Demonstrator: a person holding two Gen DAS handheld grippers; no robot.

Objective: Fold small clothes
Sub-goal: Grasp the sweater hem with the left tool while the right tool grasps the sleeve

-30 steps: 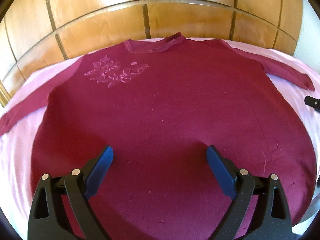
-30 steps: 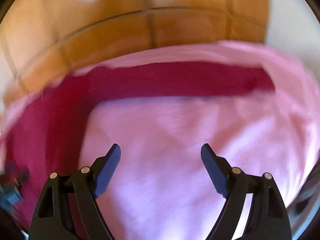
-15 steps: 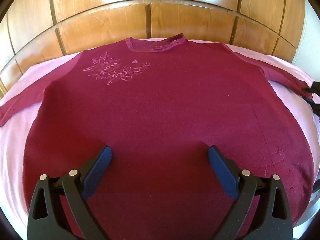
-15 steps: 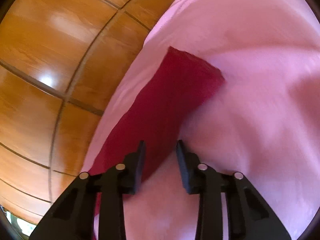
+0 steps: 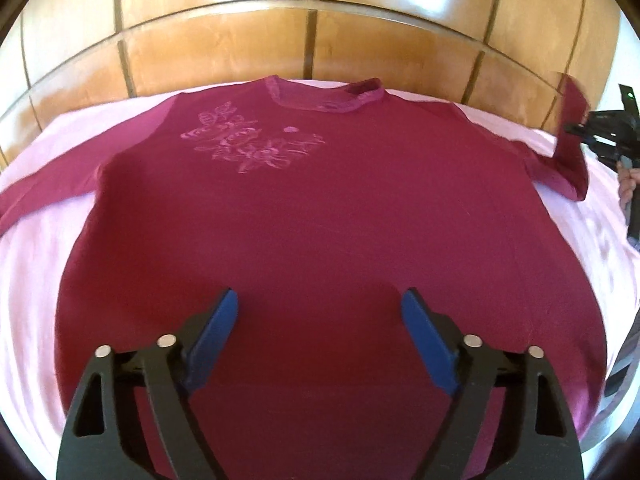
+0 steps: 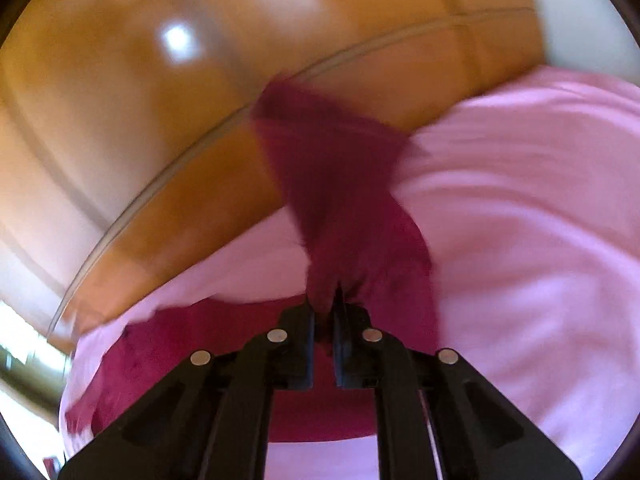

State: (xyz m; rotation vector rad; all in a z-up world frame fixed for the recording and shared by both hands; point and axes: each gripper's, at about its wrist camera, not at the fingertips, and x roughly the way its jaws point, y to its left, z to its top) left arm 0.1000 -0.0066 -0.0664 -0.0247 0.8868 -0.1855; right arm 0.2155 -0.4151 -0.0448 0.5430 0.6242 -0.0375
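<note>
Pink sheet (image 5: pixel 48 208) backdrop: right gripper (image 6: pixel 325 300), jaws just closed onto the sweater (image 5: pixel 320 240) sleeve (image 6: pixel 340 184), had lifted it, beginning the fold; left gripper (image 5: pixel 320 312) hovered wide, empty

A pale pink bed sheet (image 5: pixel 52 216) covers the surface, smooth on one side and faintly rippled on the other. Behind it stands a glossy panelled wooden headboard (image 5: pixel 224 48), catching bright glare. A plain white wall (image 6: pixel 580 20) adjoins it.
</note>
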